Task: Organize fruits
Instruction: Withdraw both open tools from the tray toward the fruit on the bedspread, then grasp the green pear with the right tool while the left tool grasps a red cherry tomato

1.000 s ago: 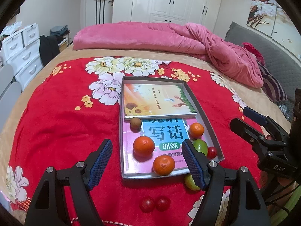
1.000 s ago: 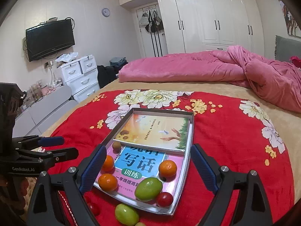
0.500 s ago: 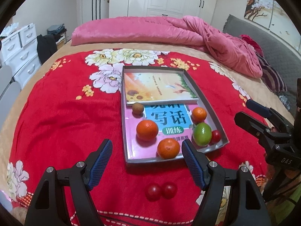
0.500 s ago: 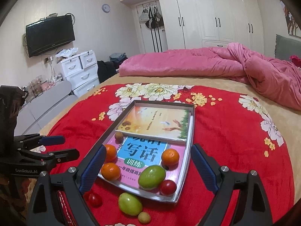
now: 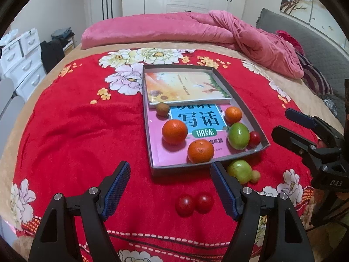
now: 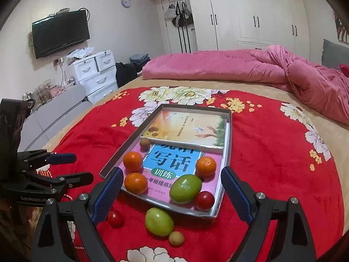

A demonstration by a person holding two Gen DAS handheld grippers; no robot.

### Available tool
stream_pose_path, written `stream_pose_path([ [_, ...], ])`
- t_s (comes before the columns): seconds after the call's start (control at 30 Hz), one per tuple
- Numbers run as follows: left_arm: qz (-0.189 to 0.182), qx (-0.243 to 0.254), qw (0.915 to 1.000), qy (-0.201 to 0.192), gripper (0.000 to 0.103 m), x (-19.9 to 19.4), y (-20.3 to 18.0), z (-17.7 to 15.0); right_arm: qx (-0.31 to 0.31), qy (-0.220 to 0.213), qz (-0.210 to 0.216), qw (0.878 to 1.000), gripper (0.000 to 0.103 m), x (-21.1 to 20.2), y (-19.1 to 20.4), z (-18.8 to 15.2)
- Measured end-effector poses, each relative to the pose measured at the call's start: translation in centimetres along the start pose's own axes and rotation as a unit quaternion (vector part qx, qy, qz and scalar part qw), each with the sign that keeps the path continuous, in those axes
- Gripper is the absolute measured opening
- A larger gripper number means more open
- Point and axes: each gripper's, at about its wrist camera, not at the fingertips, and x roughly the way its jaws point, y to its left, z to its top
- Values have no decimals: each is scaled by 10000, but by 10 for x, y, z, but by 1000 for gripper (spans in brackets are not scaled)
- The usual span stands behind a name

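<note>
left gripper [image 5: 170,181] wide open, empty | right gripper [image 6: 172,187] wide open, empty | step: approaching loose fruit near shallow grey metal tray [image 5: 246,113] | next: close on round red cherry tomatoes [image 5: 194,203]

A bed [image 6: 272,159] with a red flowered blanket [image 6: 261,152] fills the room, a pink duvet [image 6: 240,67] bunched at its far end. White wardrobes [image 6: 250,15] line the far wall. Left: a wall TV [image 6: 60,32], clock [image 6: 125,2], white drawers [image 6: 96,74].
</note>
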Motion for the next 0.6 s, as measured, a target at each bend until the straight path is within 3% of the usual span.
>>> stream_pose_path([
  [0.6,-60,6,9999,147,77,-1,5,-11,-87,292,26,9995,91,2,15,-18],
])
